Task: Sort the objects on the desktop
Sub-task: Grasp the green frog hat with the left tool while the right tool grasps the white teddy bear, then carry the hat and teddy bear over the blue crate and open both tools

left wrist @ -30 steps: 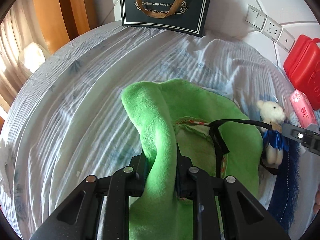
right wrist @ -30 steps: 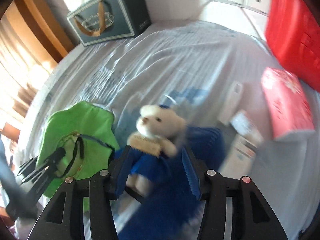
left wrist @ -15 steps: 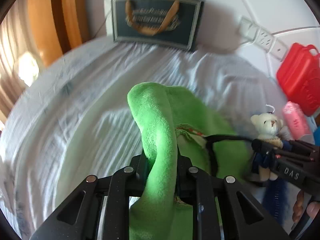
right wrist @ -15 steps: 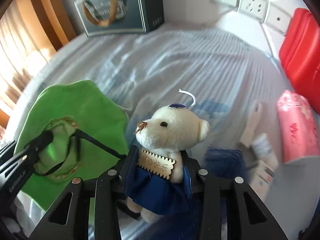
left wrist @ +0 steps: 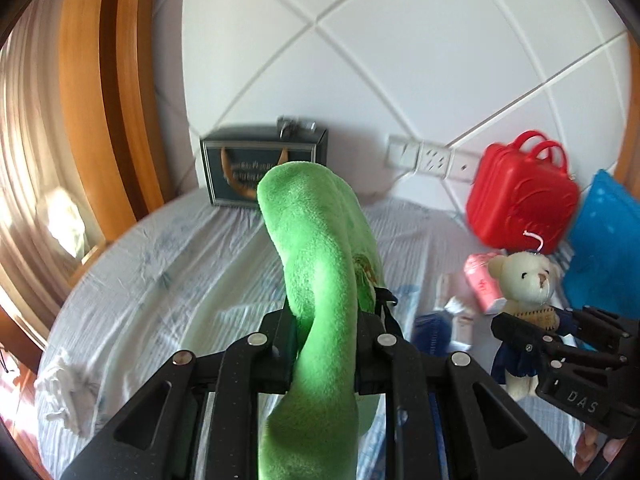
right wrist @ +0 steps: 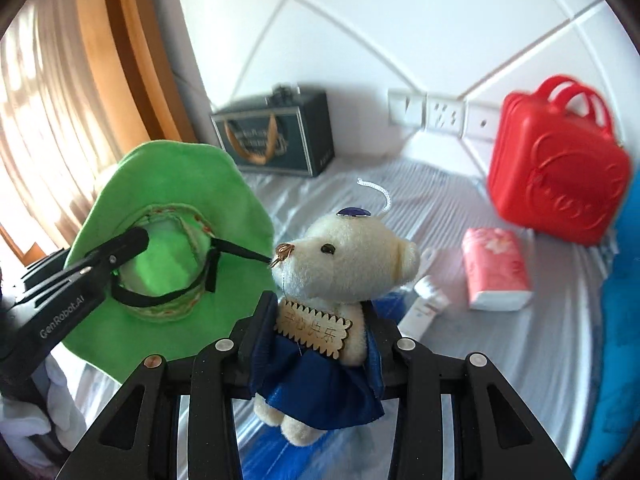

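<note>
My left gripper [left wrist: 326,330] is shut on the brim of a green plush hat [left wrist: 316,248] and holds it up above the bed; the hat [right wrist: 172,216] with its black chin strap also shows in the right wrist view, with the left gripper [right wrist: 120,254] on it. My right gripper [right wrist: 316,320] is shut on a small cream teddy bear [right wrist: 344,256] in a blue dress, lifted off the bed. The bear [left wrist: 524,280] and right gripper [left wrist: 532,334] show at the right of the left wrist view.
On the striped sheet lie a pink tissue pack [right wrist: 496,272], a white tube [right wrist: 424,304] and a blue furry item [left wrist: 434,332]. A red toy suitcase [right wrist: 556,176], a blue cushion [left wrist: 608,244] and a dark gift bag [right wrist: 276,136] stand by the white headboard.
Both grippers have risen from the bed, lifting the hat and the bear. The right gripper closed on the bear during this second. Both views now tilt up toward the headboard.
</note>
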A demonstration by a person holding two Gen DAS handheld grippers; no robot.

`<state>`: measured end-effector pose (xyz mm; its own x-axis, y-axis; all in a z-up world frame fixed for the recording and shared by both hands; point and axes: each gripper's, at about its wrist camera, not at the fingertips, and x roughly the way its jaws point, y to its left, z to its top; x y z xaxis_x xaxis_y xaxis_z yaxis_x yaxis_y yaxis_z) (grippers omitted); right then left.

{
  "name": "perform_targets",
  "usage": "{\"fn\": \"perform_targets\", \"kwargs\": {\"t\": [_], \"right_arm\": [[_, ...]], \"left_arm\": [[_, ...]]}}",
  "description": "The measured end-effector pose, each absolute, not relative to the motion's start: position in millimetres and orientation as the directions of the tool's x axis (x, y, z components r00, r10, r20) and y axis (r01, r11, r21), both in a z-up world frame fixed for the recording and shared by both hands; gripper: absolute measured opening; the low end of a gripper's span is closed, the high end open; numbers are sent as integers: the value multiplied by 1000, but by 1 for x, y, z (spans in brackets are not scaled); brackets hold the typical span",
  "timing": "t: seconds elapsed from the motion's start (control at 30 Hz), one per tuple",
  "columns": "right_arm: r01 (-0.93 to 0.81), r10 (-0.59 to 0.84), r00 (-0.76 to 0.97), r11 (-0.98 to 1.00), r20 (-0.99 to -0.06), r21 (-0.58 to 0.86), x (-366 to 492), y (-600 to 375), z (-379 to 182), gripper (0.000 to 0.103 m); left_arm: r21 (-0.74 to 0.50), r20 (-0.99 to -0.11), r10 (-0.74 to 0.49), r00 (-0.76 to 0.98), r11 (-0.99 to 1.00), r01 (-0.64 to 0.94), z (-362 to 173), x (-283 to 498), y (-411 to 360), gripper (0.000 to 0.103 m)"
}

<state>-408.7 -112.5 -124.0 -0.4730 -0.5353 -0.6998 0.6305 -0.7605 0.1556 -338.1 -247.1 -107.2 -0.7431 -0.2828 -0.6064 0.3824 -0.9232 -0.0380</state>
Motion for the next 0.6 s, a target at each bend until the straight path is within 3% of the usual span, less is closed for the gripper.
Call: {"fn": "perform_targets", "kwargs": {"t": [0.3, 0.6], "right_arm": [[538, -506, -647, -833, -570, 128, -336, -45, -43, 38], [345, -351, -795, -932, -494, 107, -277, 39, 4, 38]], "left_arm": [[-11, -479, -210, -852, -969, 245, -36, -286, -192, 20], [-21, -380, 18, -925, -1000, -11, 13, -264, -109, 20]]}}
